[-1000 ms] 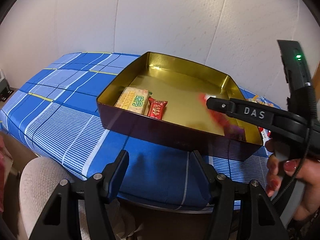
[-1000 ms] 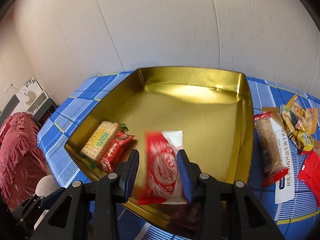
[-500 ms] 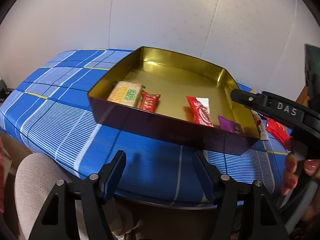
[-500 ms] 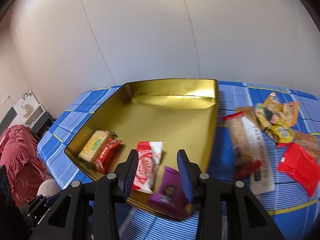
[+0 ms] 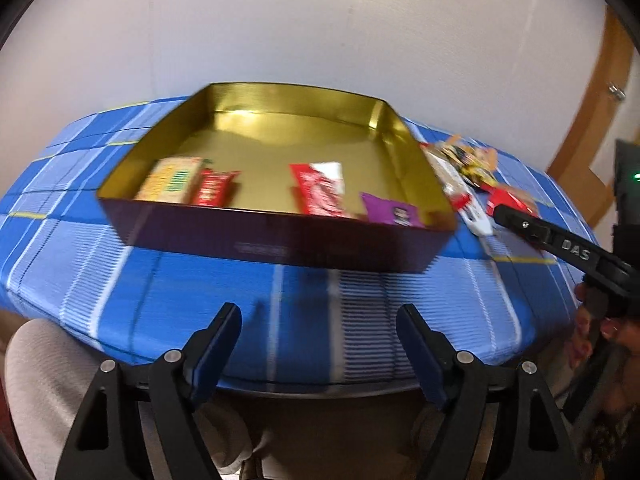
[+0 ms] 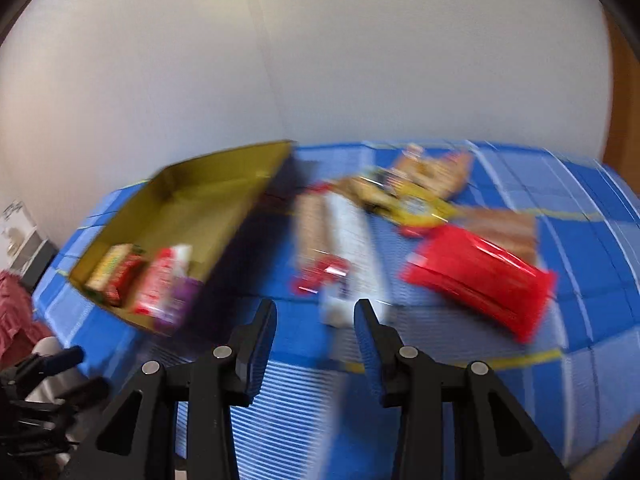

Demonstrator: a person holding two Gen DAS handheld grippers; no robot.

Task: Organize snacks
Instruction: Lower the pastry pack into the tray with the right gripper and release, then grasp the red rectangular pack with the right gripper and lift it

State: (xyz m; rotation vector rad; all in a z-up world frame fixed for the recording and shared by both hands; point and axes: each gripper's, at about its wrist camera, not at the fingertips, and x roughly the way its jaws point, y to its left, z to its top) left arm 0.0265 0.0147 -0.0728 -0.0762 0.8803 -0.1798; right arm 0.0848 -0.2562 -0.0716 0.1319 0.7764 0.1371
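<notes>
Right wrist view: right hand-held gripper (image 6: pixel 315 320) parted, empty; blurred, seemingly white snack pack (image 6: pixel 352 256) just beyond.

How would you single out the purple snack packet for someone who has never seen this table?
Find the gold-lined tin on the blue checked tablecloth. Four packets lie along its near wall; the purple packet sits in the near right corner, beside a red-and-white wrapper. It is the only purple one.

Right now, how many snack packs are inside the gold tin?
4 in the gold tin, all near the front wall: cracker pack far left, small red pack beside it, red-and-white pack right of centre, purple pack rightmost. None look hidden.
</notes>
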